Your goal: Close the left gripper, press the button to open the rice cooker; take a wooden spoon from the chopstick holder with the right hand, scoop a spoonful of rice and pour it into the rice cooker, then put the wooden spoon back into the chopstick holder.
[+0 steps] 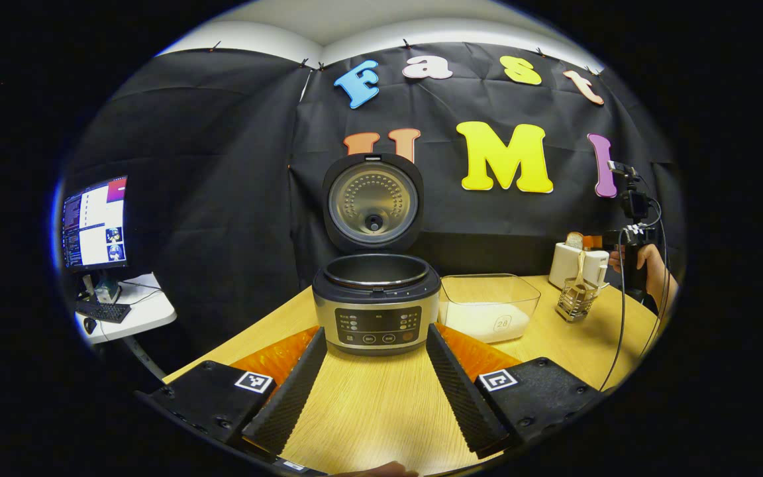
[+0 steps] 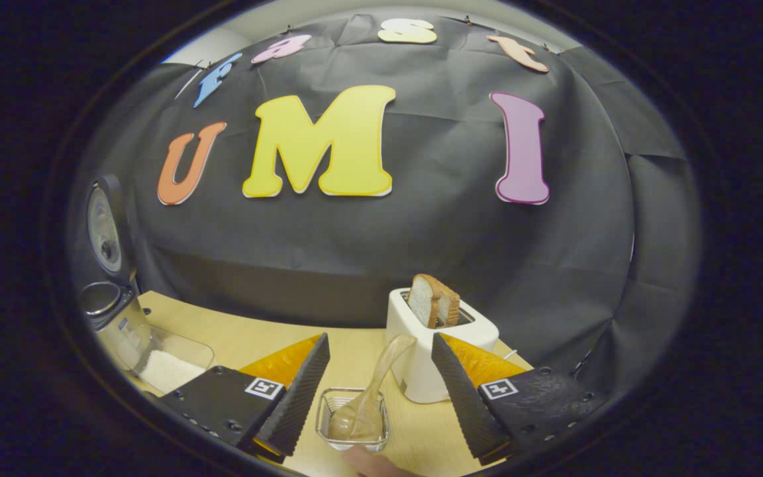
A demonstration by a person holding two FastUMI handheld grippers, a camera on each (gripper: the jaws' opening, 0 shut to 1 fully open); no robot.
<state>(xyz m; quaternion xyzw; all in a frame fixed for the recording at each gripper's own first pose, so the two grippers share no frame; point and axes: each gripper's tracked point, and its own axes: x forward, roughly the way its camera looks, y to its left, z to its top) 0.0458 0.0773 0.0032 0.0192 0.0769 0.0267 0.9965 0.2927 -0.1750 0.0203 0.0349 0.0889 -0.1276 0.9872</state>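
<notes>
While the rice cooker point(image 1: 375, 301) stood at the left with its lid point(image 1: 373, 202) raised, the left gripper point(image 1: 375, 381) hung before it, fingers spread wide, holding nothing. Next along the table point(image 1: 368, 411) sat the clear rice tub point(image 1: 487, 308), then the chopstick holder point(image 2: 353, 419) with the wooden spoon point(image 2: 371, 391) in it. Right gripper point(image 2: 379, 384) hovered over the holder, fingers wide apart, empty, spoon handle between them, untouched. Toaster point(image 2: 438, 344) behind.
</notes>
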